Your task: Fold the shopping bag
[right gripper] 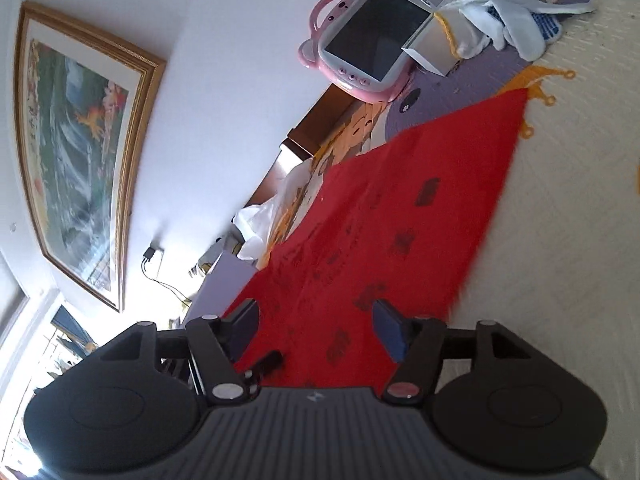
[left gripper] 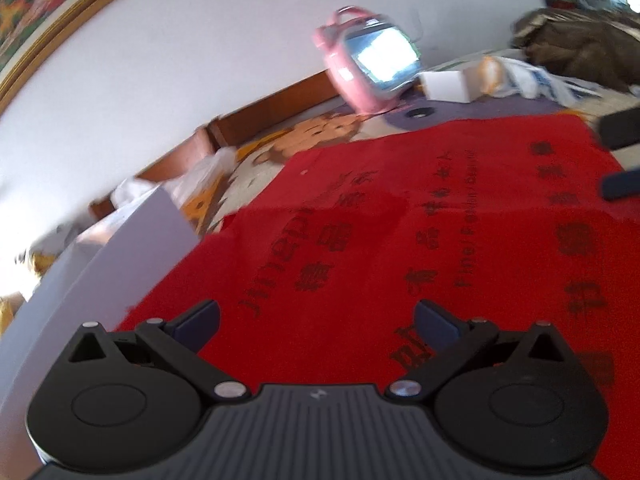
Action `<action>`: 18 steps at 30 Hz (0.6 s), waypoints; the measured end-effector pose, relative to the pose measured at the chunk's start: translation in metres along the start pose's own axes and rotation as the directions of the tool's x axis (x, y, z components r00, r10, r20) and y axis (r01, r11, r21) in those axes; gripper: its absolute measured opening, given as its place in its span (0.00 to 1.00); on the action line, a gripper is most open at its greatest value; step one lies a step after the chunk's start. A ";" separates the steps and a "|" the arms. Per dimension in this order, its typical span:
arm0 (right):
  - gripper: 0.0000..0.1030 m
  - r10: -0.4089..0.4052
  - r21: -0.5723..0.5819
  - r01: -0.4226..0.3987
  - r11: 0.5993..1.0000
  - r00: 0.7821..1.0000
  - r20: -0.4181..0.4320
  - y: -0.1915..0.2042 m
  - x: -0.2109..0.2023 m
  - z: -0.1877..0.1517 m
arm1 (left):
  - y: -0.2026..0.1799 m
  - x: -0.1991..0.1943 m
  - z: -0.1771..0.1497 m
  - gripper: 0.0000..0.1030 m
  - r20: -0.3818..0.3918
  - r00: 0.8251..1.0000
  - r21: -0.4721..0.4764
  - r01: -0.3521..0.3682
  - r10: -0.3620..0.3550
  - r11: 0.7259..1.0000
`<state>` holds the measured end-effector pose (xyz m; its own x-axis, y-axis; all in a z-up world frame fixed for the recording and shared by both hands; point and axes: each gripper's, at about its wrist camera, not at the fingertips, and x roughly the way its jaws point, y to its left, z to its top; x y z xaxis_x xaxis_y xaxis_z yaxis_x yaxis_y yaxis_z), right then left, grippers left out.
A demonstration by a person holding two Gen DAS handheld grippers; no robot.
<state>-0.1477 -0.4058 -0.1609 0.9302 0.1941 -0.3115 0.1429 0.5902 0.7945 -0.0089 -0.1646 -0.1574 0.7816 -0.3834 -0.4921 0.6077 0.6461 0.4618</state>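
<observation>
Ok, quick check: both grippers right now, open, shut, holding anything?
Left gripper: open, empty, over the red shopping bag.
Right gripper: open, empty, over the same bag.

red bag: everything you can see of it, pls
The red shopping bag lies spread flat on the patterned cover, printed side up with dark characters and Latin lettering. It looks like thin non-woven fabric, with a faint crease across the middle. No handles are visible. Both grippers, left and right, hover open over it, neither gripping it.
</observation>
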 end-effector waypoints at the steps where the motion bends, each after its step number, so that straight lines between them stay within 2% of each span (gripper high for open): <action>1: 0.57 -0.005 -0.029 0.005 1.000 1.000 -0.024 0.002 0.000 0.001 | -0.004 -0.002 0.000 0.99 0.011 1.000 0.020 -0.003 0.003 1.000; 3: 0.58 -0.011 -0.054 0.009 0.998 0.999 -0.039 0.002 -0.008 0.000 | -0.016 -0.011 0.000 0.99 0.043 0.999 0.062 0.024 -0.027 0.998; 6: 0.58 -0.061 -0.116 0.053 0.992 0.996 -0.061 0.001 -0.032 -0.003 | -0.031 -0.021 0.004 0.99 0.068 0.996 0.097 0.058 -0.065 0.994; 7: 0.59 -0.101 -0.136 0.092 0.986 0.993 -0.067 0.001 -0.045 -0.003 | -0.038 -0.025 0.005 0.99 0.074 0.994 0.107 0.072 -0.080 0.992; 11: 0.68 -0.214 -0.217 0.198 0.956 0.975 -0.054 0.003 -0.084 -0.002 | -0.063 -0.044 0.010 0.99 0.099 0.978 0.147 0.167 -0.183 0.975; 13: 0.72 -0.253 -0.252 0.233 0.939 0.966 -0.047 0.002 -0.097 -0.003 | -0.068 -0.050 0.011 0.99 0.108 0.977 0.154 0.168 -0.186 0.974; 15: 0.73 -0.288 -0.287 0.262 0.921 0.956 -0.051 -0.001 -0.112 -0.003 | -0.060 -0.052 0.011 0.99 0.086 0.971 0.100 0.212 -0.221 0.972; 18: 0.74 -0.256 -0.284 0.218 0.934 0.961 -0.105 -0.008 -0.133 -0.008 | -0.034 -0.052 0.004 0.99 0.062 0.973 -0.015 0.222 -0.221 0.975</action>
<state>-0.2754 -0.4299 -0.1300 0.8216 0.1176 -0.5579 0.2406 0.8156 0.5262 -0.0702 -0.1693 -0.1446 0.6350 -0.5566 -0.5357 0.7641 0.5543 0.3299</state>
